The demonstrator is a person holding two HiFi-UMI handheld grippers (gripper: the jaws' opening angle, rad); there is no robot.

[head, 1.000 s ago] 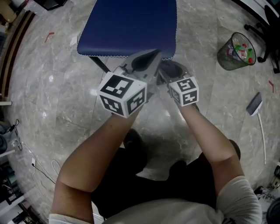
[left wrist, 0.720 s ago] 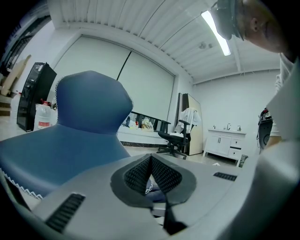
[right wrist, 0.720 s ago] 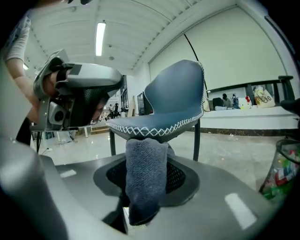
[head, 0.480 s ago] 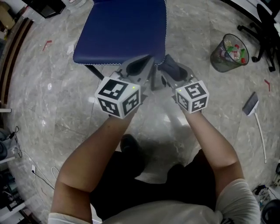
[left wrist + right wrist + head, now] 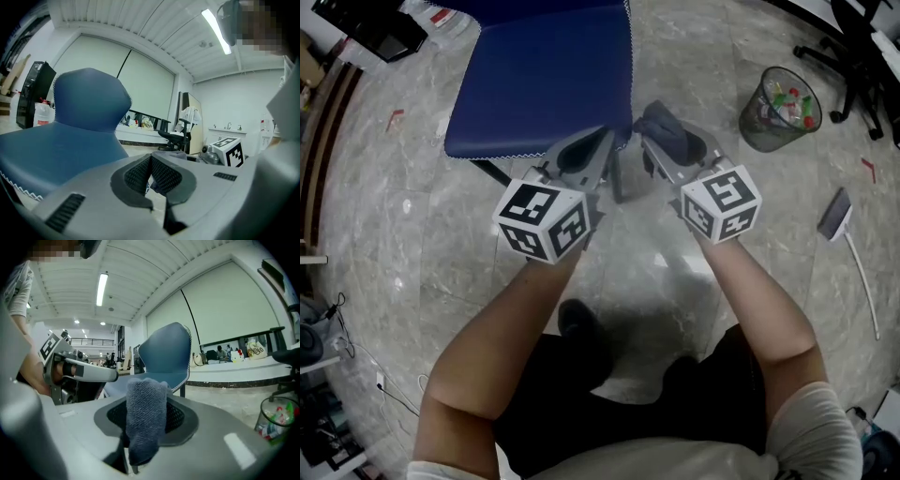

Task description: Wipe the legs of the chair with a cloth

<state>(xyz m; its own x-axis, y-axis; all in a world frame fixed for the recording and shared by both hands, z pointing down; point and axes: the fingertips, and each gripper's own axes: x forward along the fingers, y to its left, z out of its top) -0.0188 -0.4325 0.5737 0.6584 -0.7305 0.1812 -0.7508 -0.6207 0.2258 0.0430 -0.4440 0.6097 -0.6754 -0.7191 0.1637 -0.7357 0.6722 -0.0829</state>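
The blue chair's seat point(image 5: 544, 80) fills the top middle of the head view, with a dark chair leg point(image 5: 616, 178) showing below its front edge between my two grippers. My right gripper point(image 5: 654, 131) is shut on a grey cloth point(image 5: 670, 131), just off the seat's front right corner. The cloth point(image 5: 145, 418) hangs folded between the jaws in the right gripper view, with the chair point(image 5: 164, 357) beyond it. My left gripper point(image 5: 595, 150) is at the seat's front edge, shut with nothing in it. Its pads point(image 5: 161, 176) meet, and the blue seat point(image 5: 56, 150) lies to the left.
A wire waste bin point(image 5: 780, 108) with rubbish stands at the right. An office chair base point(image 5: 853, 47) is in the top right corner. A long-handled dustpan point(image 5: 836, 216) lies on the marble floor at the right. My shoes point(image 5: 577, 319) are below the grippers. Cables point(image 5: 337, 319) lie at left.
Both grippers have risen toward the seat's front edge and drawn a little apart. The right one, still holding the cloth, has shifted right. The chair sits further left in the view.
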